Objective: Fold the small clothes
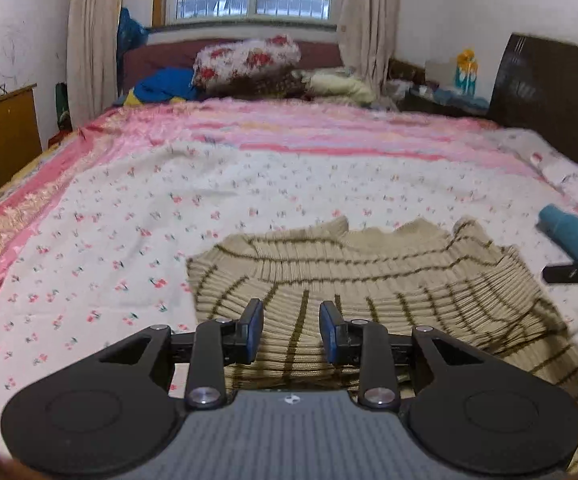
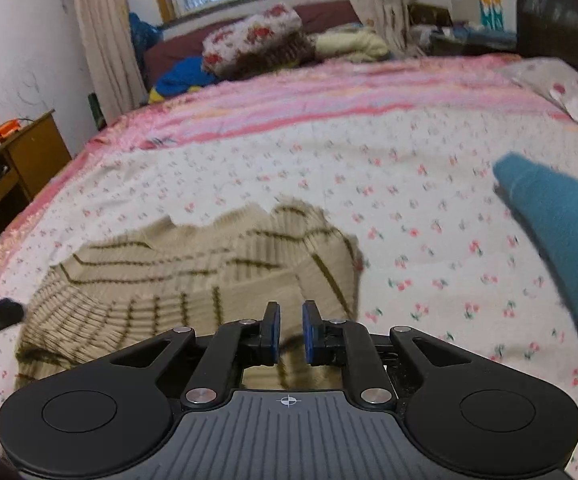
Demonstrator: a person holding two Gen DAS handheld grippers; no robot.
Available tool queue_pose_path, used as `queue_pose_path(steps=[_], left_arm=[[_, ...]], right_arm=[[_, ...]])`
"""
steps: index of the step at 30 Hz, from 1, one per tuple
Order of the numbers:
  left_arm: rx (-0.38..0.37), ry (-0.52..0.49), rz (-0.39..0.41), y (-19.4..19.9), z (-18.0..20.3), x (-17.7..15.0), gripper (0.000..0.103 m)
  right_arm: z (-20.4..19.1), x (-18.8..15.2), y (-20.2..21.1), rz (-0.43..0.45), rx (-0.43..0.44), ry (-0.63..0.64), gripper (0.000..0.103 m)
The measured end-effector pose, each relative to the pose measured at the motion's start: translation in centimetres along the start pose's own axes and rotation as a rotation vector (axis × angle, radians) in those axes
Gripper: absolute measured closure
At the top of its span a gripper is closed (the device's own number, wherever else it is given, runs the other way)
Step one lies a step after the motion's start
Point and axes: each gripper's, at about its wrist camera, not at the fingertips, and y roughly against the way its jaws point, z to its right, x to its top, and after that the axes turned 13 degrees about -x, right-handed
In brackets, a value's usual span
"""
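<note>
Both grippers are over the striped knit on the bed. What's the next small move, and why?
Probably lower the left gripper and pinch the near edge of the striped sweater. Its jaws stand apart above the knit with nothing between them, and the right gripper also holds nothing. The sweater lies rumpled on the floral sheet, partly folded.

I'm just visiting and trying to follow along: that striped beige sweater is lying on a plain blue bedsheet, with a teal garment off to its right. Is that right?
Not quite. The sheet is not plain blue: it is white with small pink flowers, as both wrist views show. The rest holds: the striped beige sweater lies on it, and a teal garment sits off to its right.
</note>
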Motion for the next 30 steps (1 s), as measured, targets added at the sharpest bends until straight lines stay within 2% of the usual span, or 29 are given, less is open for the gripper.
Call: queue_pose_path(steps=[4, 7, 9, 11, 14, 17, 22, 26, 30], left_arm=[[0.036, -0.019, -0.065, -1.7, 0.5, -0.8, 0.067], [0.047, -0.032, -0.094, -2.1, 0.6, -1.3, 0.066], [0.047, -0.036, -0.110, -2.2, 0.6, -1.3, 0.065], [0.046, -0.038, -0.120, -2.2, 0.5, -1.3, 0.065], [0.050, -0.035, -0.128, -2.1, 0.5, -1.3, 0.064], [0.055, -0.036, -0.118, -1.5, 0.8, -1.3, 0.065], [0.074, -0.084, -0.141, -1.7, 1.4, -1.6, 0.064], [0.080, -0.078, -0.155, -1.9, 1.4, -1.5, 0.064], [0.085, -0.083, -0.145, -1.4, 1.8, -1.5, 0.064]], right_arm=[[-2.7, -0.3, -0.3, 0.025, 0.045, 0.100, 0.088], [-4.7, -1.3, -1.9, -0.014, 0.067, 0.182, 0.088], [-5.4, -1.9, -3.0, -0.047, 0.047, 0.222, 0.089], [-5.5, -2.1, -3.4, -0.045, 0.044, 0.246, 0.089], [-5.7, -1.6, -3.0, -0.054, 0.029, 0.248, 0.089], [-5.7, -1.5, -1.8, -0.027, 0.042, 0.253, 0.087], [-7.0, -2.1, -1.8, -0.019, 0.030, 0.330, 0.087], [-6.8, -2.0, -2.4, -0.053, 0.033, 0.299, 0.087], [-6.5, -2.0, -1.4, -0.032, 0.047, 0.297, 0.087]])
